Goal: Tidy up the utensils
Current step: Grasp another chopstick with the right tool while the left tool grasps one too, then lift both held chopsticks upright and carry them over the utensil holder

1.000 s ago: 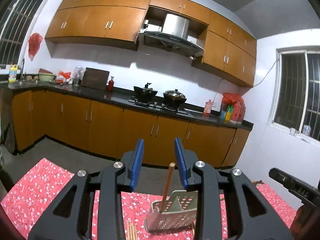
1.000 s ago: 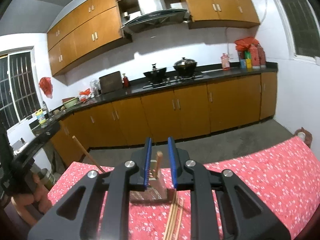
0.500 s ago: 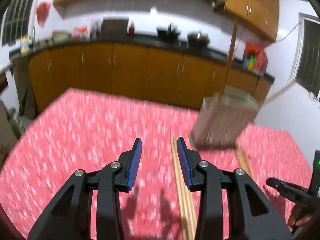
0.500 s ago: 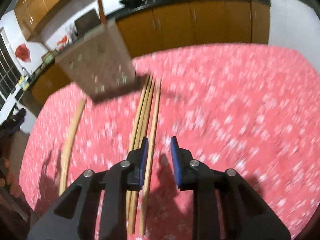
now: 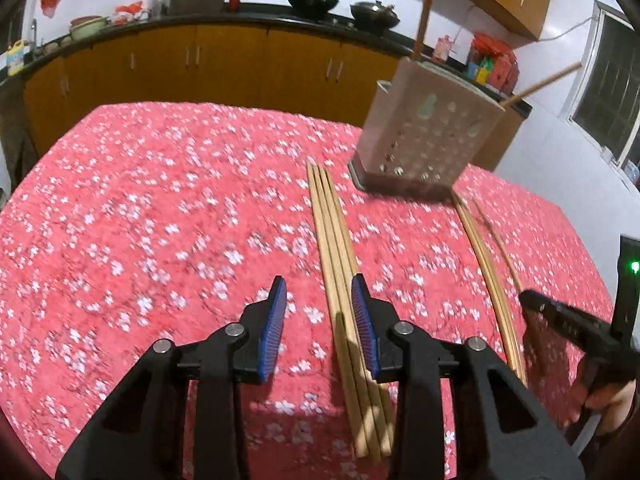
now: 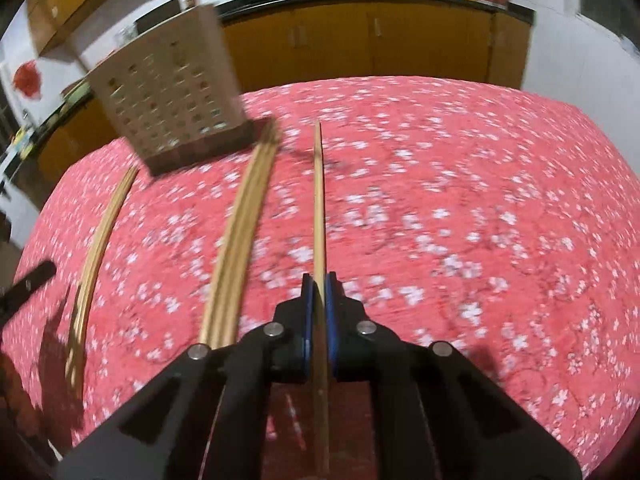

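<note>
My right gripper (image 6: 319,282) is shut on a single wooden chopstick (image 6: 319,200), which runs straight ahead over the red floral tablecloth (image 6: 460,200). My left gripper (image 5: 319,292) hangs low over a bundle of several chopsticks (image 5: 332,232). Its jaws are closing, with the bundle between them close to the right pad and not pinched. The perforated grey utensil holder (image 5: 424,140) stands on the cloth beyond the bundle, with one upright stick (image 5: 426,0) and one slanted stick (image 5: 540,84) in it. In the right wrist view the holder (image 6: 168,96) is at the far left.
More chopsticks (image 5: 488,280) lie to the right of the bundle. In the right wrist view two other chopstick groups (image 6: 240,232) (image 6: 96,248) lie left of the held one. Wooden kitchen cabinets (image 5: 240,64) stand beyond the table's far edge. The right gripper's black frame (image 5: 568,320) shows at the right.
Both grippers have tipped down from facing the kitchen and sunk to the tablecloth. The right gripper has shut on one chopstick. The left one now straddles the bundle.
</note>
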A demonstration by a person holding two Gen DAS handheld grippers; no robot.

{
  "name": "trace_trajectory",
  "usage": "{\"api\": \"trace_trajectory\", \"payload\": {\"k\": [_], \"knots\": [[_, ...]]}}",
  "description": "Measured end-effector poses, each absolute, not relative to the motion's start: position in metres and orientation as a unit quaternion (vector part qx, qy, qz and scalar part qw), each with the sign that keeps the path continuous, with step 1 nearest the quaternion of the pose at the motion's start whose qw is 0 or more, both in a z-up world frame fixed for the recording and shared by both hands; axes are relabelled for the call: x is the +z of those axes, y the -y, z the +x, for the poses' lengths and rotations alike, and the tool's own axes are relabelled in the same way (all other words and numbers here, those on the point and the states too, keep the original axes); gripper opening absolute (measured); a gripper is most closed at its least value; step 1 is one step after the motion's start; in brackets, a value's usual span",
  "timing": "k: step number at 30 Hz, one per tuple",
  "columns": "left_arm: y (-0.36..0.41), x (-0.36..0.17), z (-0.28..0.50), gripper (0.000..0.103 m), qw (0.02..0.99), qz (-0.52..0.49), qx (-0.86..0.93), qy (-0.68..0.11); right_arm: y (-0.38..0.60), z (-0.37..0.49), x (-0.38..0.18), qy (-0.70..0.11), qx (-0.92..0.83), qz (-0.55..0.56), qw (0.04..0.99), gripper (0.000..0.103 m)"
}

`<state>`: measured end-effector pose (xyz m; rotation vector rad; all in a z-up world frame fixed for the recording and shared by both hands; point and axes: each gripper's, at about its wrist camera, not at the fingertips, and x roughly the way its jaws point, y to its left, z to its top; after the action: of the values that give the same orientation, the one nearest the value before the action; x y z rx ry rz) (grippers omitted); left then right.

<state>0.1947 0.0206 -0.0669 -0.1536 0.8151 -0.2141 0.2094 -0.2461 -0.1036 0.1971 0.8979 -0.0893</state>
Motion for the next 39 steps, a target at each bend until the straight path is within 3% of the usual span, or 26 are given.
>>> {"api": "trace_trajectory", "payload": {"k": [9,25,27,39], "knots": [[-0.008,-0.085,0.194,0.018,0.898,-0.038,-0.104,-0.427,0.248,0.206,-0.102,-0.431,-0.045,0.088,0.897,0.007],[-0.003,-0.087,0.192,0.017,0.898,-0.023,-0.097,-0.428,0.242,0.204,-0.102,-0.43,-0.044,0.075,0.899,0.008],[-0.001,-0.09,0.194,0.012,0.899,-0.007,-0.09,-0.429,0.241,0.203,-0.102,-0.43,-0.045,0.071,0.899,0.008],[-0.008,-0.092,0.207,0.008,0.901,0.006,-0.067,-0.429,0.235,0.199,-0.103,-0.422,-0.04,0.05,0.904,0.008]]}}
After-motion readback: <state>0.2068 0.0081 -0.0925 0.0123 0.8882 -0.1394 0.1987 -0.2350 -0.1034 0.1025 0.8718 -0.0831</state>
